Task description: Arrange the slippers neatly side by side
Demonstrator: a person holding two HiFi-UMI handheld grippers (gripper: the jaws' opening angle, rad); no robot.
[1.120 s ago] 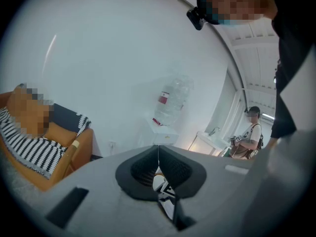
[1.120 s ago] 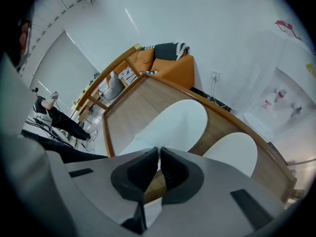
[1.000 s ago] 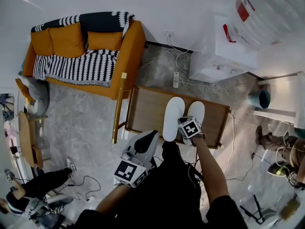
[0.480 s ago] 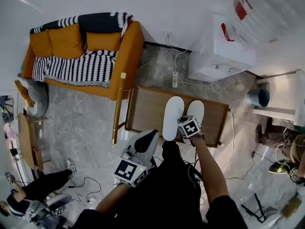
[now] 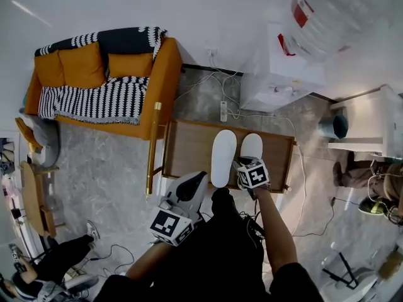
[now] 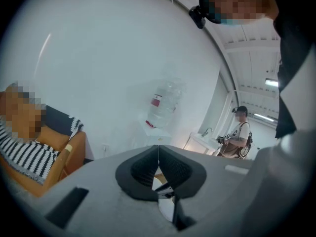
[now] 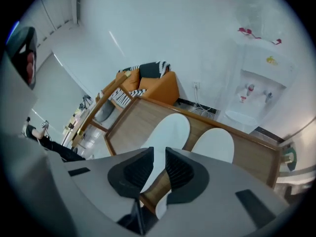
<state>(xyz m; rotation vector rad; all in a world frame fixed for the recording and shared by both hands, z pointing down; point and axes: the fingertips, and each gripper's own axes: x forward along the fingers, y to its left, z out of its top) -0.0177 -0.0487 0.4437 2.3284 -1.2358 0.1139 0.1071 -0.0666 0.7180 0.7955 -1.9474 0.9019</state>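
On the wooden table the two white slippers lie close together, parallel, toes nearly level. The right gripper, jaws slightly apart and empty, hovers at their heels; any last nudge should be light. The left gripper, pressed together, hangs back.

Left of the slippers the table lies bare and open from the near side. A raised rim borders it. The sofa crowds its far-left corner, perhaps touching. Cables trail on the floor behind.
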